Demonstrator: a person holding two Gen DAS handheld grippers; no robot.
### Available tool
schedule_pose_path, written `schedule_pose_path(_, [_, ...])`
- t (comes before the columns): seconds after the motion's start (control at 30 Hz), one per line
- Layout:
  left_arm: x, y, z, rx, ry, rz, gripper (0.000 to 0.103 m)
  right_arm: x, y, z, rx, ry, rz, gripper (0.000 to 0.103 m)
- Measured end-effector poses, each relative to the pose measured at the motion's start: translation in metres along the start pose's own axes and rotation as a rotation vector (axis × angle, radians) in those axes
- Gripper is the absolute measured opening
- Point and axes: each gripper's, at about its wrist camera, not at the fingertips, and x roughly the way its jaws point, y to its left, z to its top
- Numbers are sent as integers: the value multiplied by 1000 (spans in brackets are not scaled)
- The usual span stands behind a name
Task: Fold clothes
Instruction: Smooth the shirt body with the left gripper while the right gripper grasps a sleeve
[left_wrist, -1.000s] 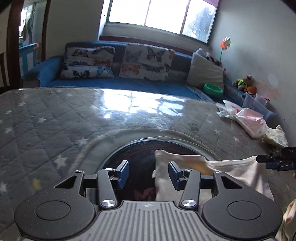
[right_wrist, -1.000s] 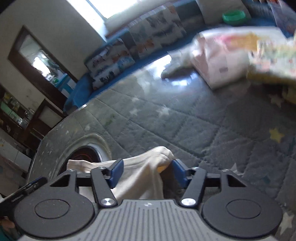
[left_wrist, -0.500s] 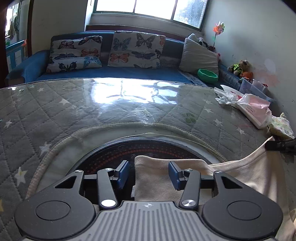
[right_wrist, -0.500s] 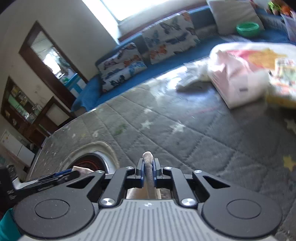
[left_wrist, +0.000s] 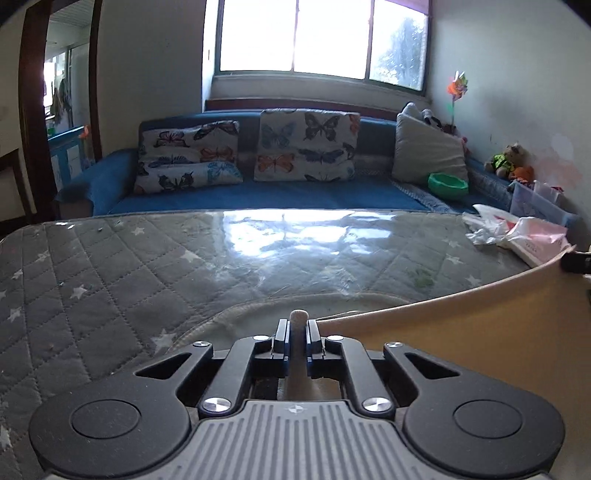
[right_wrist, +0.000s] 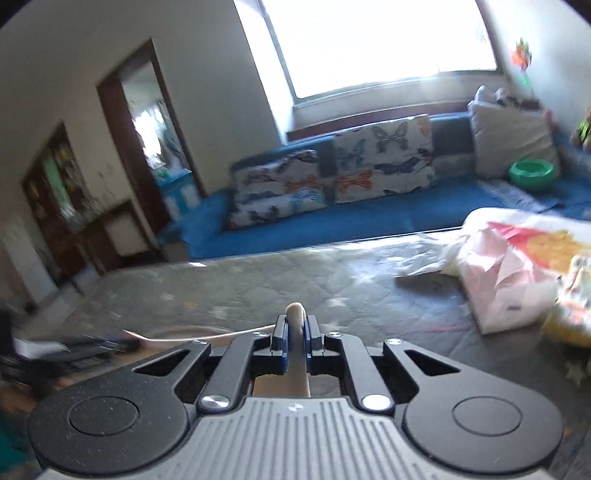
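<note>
While a fold of the cream garment (left_wrist: 461, 332) pokes up between the blue pads of my left gripper (left_wrist: 298, 332), that gripper's jaws, which have just been closing, are clamped on the cloth. The fabric runs taut from there up and to the right, where the dark tip of my right gripper (left_wrist: 576, 261) shows at the frame's edge. In the right wrist view, my right gripper (right_wrist: 295, 328) pinches another corner of the same garment (right_wrist: 297, 354), a rounded tuck of cloth standing up between its pads; a thin edge of the fabric stretches away to the left toward my blurred left gripper (right_wrist: 74, 350). The garment hangs spread between my two tongs, above the grey quilted, star-patterned table cover (left_wrist: 147, 266), which lies under a glossy clear sheet reflecting the window (left_wrist: 321, 37). At the table's right end sit a pink-and-white plastic bag (right_wrist: 509, 273) and crumpled clear plastic (right_wrist: 432, 254). Beyond the table stands a blue sofa (left_wrist: 258, 192) with two butterfly-print cushions (left_wrist: 306, 146), a grey pillow (left_wrist: 424, 155) and a green bowl (left_wrist: 447, 184).
</note>
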Motion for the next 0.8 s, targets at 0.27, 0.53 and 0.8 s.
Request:
schedule_pose_path(0.27, [-5,19,-8,-44,18,55,45,-6,-5,-8,0,72,-31,36])
schedule_pose_path(0.53, [-72,-16,-31,-17,-1,-134,56,-79,8,-47,-16,153,61,45])
schedule_pose_path(0.8, [-125,-61,-79,24,14,-253,74,-147,40,-102,-93,147,50,52])
